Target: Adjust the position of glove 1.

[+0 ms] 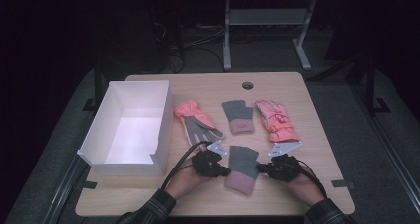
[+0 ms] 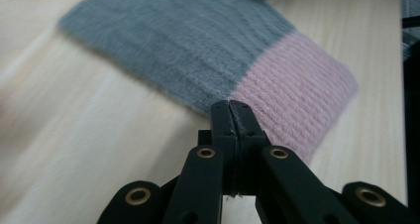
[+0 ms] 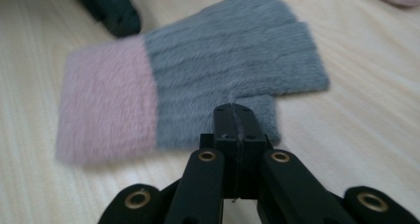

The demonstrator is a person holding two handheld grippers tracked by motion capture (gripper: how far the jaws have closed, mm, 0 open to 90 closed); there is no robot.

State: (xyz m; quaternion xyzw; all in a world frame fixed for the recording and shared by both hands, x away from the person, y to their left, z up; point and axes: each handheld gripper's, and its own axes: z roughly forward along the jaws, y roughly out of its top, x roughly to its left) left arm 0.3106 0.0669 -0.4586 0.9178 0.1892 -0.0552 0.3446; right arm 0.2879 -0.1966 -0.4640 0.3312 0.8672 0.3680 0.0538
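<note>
Four gloves out on the pale wooden worktop (image 1: pixel 277 194), none in the white open cardboard box (image 1: pixel 115 106) at the left yet. So hardly started, by the look of it: likely all the sorting and packing left to do.

Closest to the person: a soft grey knitted fingerless glove with a pink cuff (image 1: pixel 241 167), flat on the worktop, cuff toward the person. Same glove seen close in the left gripper view (image 2: pixel 198 50) and in the right gripper view (image 3: pixel 198 90).

Left hand-held gripper (image 1: pixel 222 170) just at the glove's left edge, jaws pressed together with nothing between them; tips right at the seam of grey and pink (image 2: pixel 231 106). Right hand-held gripper (image 1: pixel 261 168) at the glove's right edge, jaws pressed together too and holding nothing, tips by the thumb part (image 3: pixel 236 110). No pinch on the glove yet.

Farther back in a row: a peach and grey glove (image 1: pixel 197 122) next to the box, a second grey and pink fingerless glove (image 1: pixel 237 116) in the middle, and a puffy pink ski glove (image 1: pixel 275 119) at the right. All three untouched, well apart from both grippers.
</note>
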